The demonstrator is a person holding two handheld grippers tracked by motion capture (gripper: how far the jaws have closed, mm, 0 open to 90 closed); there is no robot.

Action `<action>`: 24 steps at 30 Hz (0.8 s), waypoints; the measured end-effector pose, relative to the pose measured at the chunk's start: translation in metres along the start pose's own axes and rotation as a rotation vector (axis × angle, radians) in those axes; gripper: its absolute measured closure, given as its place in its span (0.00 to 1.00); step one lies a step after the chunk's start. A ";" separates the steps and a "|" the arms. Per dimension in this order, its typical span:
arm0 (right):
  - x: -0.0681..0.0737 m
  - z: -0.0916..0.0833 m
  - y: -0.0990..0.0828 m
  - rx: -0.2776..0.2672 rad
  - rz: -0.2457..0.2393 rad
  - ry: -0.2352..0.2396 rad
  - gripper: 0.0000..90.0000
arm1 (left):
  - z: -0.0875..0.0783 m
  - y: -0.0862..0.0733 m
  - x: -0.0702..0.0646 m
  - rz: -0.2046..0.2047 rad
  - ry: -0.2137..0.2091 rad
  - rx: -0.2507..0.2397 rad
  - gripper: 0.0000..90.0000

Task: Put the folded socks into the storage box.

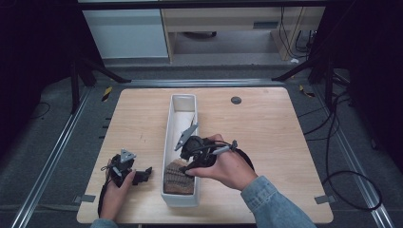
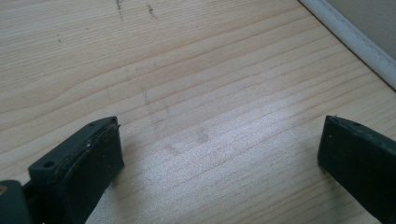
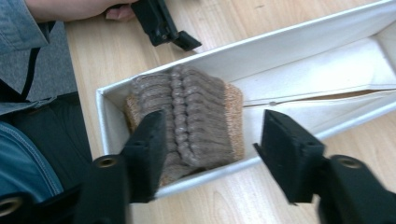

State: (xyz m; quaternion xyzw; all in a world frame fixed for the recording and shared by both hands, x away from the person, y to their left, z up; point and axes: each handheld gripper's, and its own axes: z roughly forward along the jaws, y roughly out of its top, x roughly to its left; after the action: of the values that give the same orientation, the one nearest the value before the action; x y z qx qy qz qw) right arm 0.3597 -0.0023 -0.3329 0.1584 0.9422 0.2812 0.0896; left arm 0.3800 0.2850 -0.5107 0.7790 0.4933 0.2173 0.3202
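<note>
**A:** How do the hands sit?

**B:** The right hand (image 1: 223, 166) reaches in from the lower right, denim sleeve (image 1: 271, 202) behind it, wrist bent so the right gripper (image 3: 212, 154) hangs over the near end of the white box (image 1: 167, 142); the left hand (image 1: 114, 190) rests on the table (image 1: 266, 123) at the near left, its left gripper (image 2: 219, 154) lying low and pointing toward the box.

**A:** And the jaws?

**B:** On the right, about half apart and gripping nothing; they hover above the knitted cloth (image 3: 187, 116), not touching it; on the left, spread wide over bare wood, nothing between them.

**A:** Where is the cloth?

**B:** Folded at the near end of the box, against its end wall; brown ribbed knit with a tan edge; the box's far part holds only its pale lining.

**A:** Counts?

**B:** One box; one folded cloth; two grippers, one per hand; one small dark round disc (image 1: 236, 100) on the table's far side, well apart from the box.
</note>
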 end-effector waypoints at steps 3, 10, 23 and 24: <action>-0.006 -0.005 -0.001 -0.018 0.009 -0.009 0.63 | 0.000 0.000 0.000 0.000 0.000 0.000 0.00; -0.011 0.002 -0.001 -0.037 0.020 0.009 0.99 | 0.000 0.000 0.000 -0.001 0.000 0.000 0.00; -0.005 0.046 -0.003 0.062 0.029 0.088 1.00 | 0.000 0.000 0.000 0.000 0.000 0.000 0.00; -0.004 0.048 -0.004 0.067 0.026 0.097 1.00 | 0.000 0.000 0.000 0.000 0.000 0.000 0.00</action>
State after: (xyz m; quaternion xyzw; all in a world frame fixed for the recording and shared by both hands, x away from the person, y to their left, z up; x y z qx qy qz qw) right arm 0.3743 0.0174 -0.3745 0.1597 0.9522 0.2579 0.0348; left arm 0.3800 0.2849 -0.5107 0.7789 0.4935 0.2173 0.3203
